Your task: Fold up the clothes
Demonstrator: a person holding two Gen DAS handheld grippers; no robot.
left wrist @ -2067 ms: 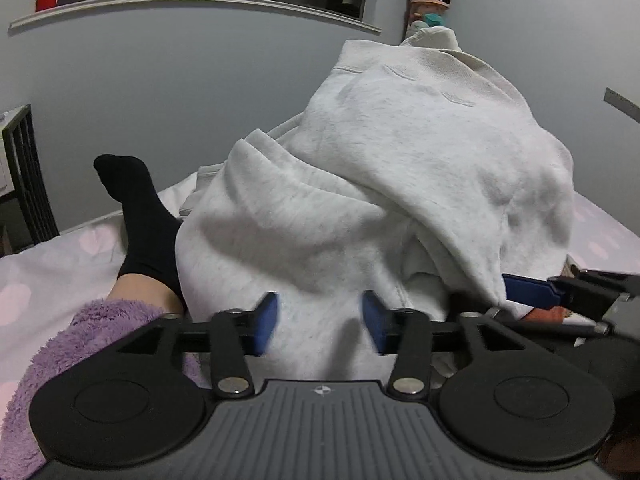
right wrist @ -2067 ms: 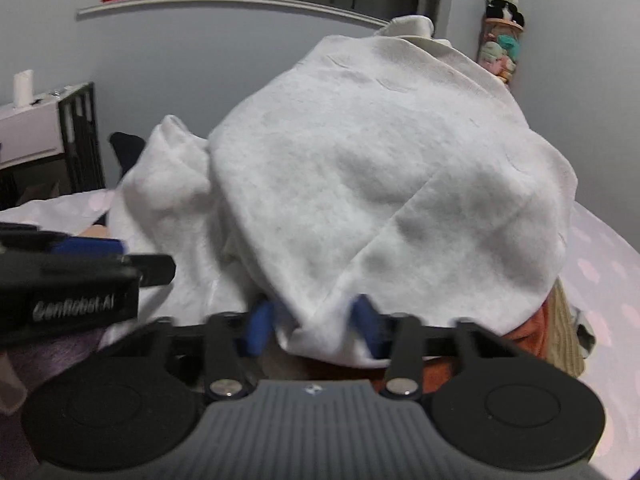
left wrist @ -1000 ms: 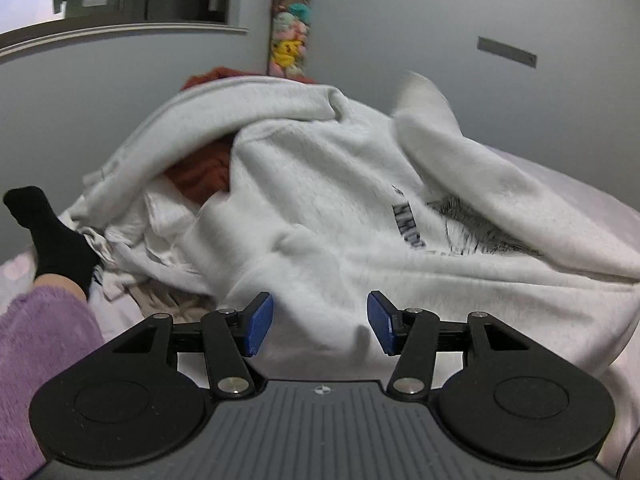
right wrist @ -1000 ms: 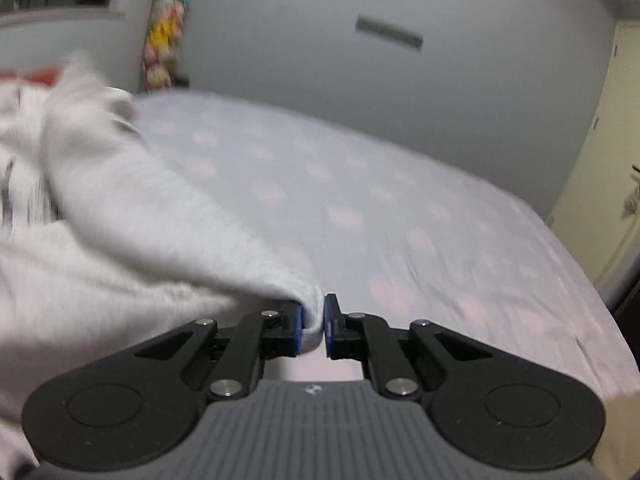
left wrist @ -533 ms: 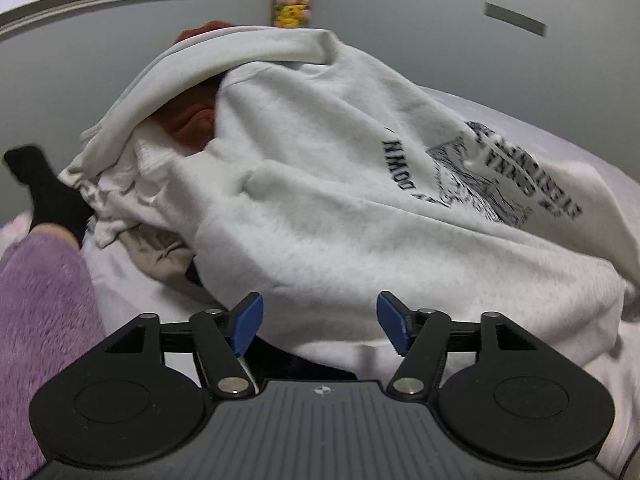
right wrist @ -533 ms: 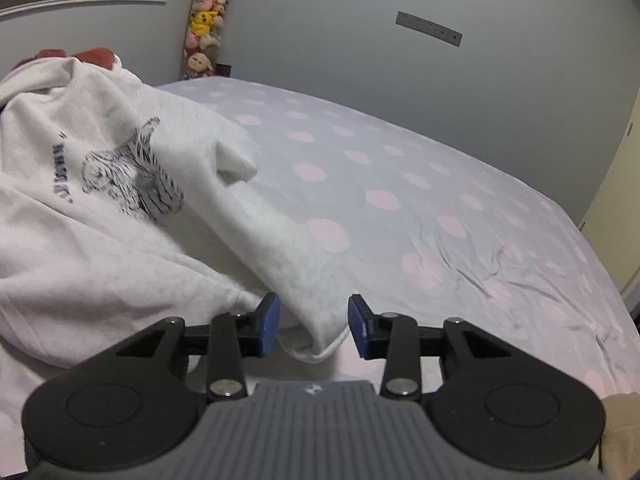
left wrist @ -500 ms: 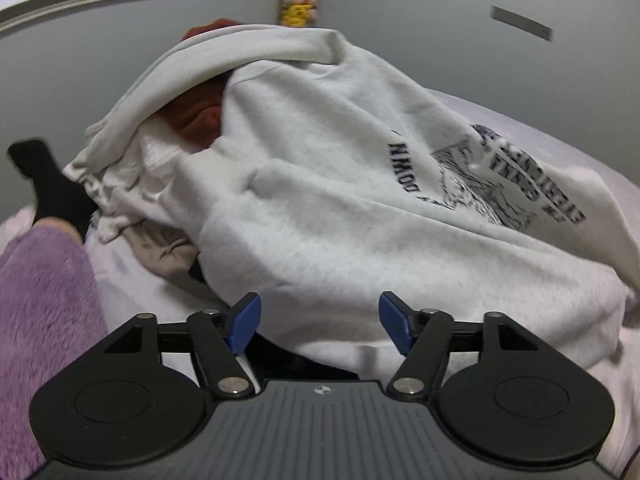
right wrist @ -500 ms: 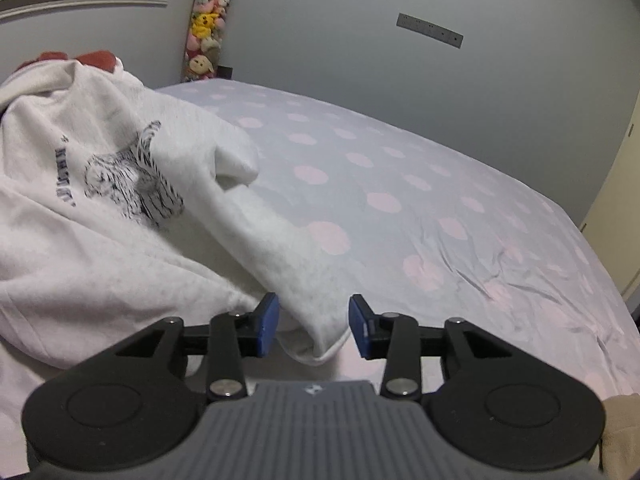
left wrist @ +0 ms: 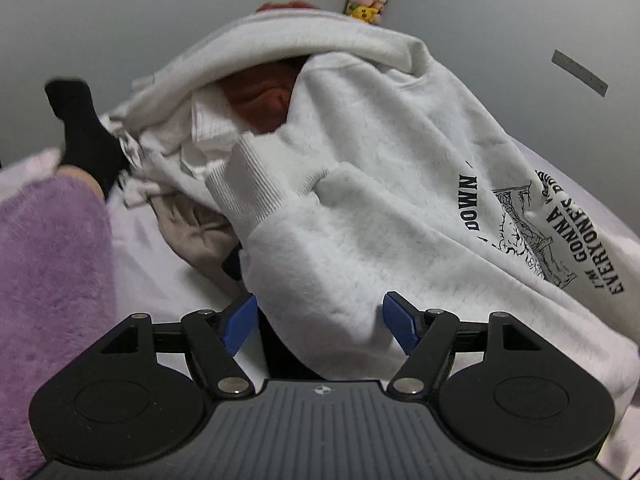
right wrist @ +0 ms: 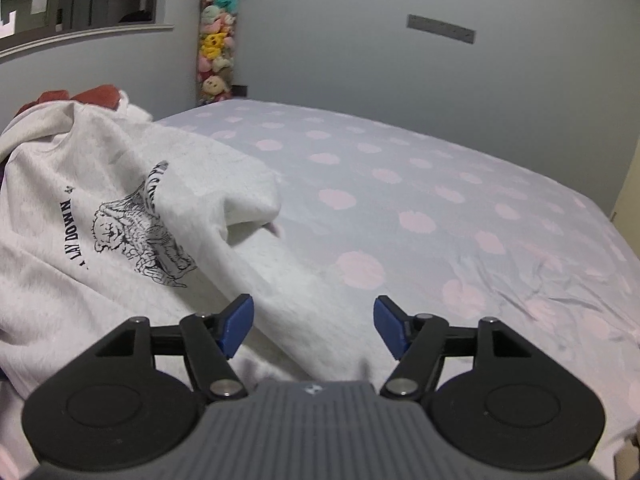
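Note:
A light grey sweatshirt [left wrist: 392, 208] with a black printed drawing and lettering lies spread over a clothes pile and the bed. Its ribbed cuff [left wrist: 256, 184] folds back at centre of the left wrist view. My left gripper [left wrist: 320, 320] is open, the sleeve fabric lying between its blue pads without being pinched. In the right wrist view the sweatshirt [right wrist: 120, 216] lies at left, one sleeve running down between the pads. My right gripper [right wrist: 312, 322] is open over that sleeve.
A pile of clothes with a rust-red garment [left wrist: 260, 96], white items and a beige piece [left wrist: 192, 236] lies behind the sweatshirt. A black-socked foot [left wrist: 80, 128] and purple fleece [left wrist: 44, 260] are at left. The pink-dotted bedsheet [right wrist: 440, 216] stretches right. Plush toys [right wrist: 214, 52] hang in the corner.
My right gripper let go of the sleeve and its jaws opened wider. My left gripper moved closer to the sweatshirt, and the cuff now shows folded back.

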